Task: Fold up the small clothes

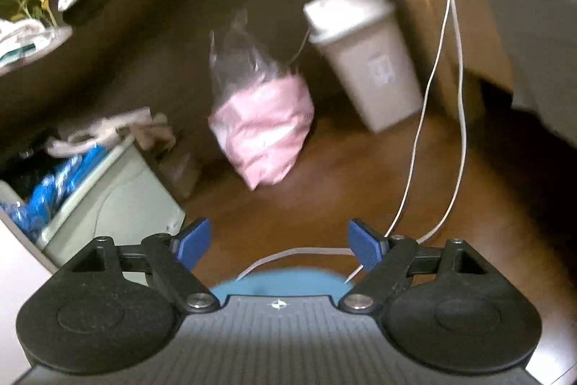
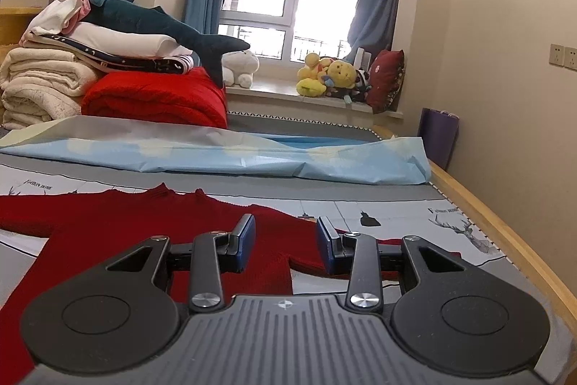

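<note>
While the dark red knitted sweater (image 2: 151, 233) lies flat on the grey printed bed sheet (image 2: 396, 208), the right gripper (image 2: 285, 245) hovers over its sleeve, jaws partly apart, gripping nothing. Away from that sweater, the left gripper (image 1: 278, 245) gapes wide and empty above a wooden floor (image 1: 360, 168), facing a lidded beige plastic bin (image 1: 364, 56) and a clear bag (image 1: 258, 118) holding pink material.

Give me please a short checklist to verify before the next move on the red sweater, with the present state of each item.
1. Red sweater lies spread flat on the bed sheet: ok.
2. Right claw is over the sweater, near its sleeve: ok.
3. Right claw is empty, its pads part-way apart with no cloth pinched: ok.
4. Left claw points at the sweater: not ok; it faces the floor, toward a pink bag and a bin.
5. Left claw is open and empty: ok.
6. Sweater's left sleeve and bottom hem lie flat: cannot tell, they run out of the right wrist view.
</note>
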Demonstrator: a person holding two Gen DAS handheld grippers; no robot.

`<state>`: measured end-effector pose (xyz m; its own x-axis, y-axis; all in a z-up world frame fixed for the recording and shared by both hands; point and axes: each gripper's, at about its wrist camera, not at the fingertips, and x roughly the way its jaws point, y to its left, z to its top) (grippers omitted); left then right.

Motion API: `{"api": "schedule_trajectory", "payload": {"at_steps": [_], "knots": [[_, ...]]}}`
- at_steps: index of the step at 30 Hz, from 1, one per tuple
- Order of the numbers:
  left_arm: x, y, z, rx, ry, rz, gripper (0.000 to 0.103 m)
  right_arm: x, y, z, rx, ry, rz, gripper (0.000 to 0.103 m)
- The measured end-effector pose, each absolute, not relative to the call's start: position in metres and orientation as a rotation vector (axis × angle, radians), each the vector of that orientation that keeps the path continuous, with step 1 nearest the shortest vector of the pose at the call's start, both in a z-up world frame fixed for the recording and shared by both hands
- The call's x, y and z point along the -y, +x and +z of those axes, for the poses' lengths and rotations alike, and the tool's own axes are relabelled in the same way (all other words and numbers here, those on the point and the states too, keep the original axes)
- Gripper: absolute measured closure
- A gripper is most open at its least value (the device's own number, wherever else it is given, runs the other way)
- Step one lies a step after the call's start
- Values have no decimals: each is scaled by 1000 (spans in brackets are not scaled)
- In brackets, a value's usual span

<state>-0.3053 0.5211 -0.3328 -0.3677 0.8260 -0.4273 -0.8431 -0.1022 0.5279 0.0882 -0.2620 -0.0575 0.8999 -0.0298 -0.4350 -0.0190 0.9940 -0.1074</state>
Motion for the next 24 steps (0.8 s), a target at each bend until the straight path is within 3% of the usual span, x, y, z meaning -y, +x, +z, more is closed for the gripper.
{"api": "schedule_trajectory", "payload": {"at_steps": [4, 13, 24], "knots": [[-532, -315, -336, -777, -49, 1642, 16, 267, 86, -57, -455, -114, -6, 64], [-516, -248, -260, -485, 0, 1528, 16, 277, 83, -55, -448, -62, -38, 64], [-431, -67, -87, -205, -7, 1152, 16, 276, 83, -59, -447, -33, 5, 59]]}}
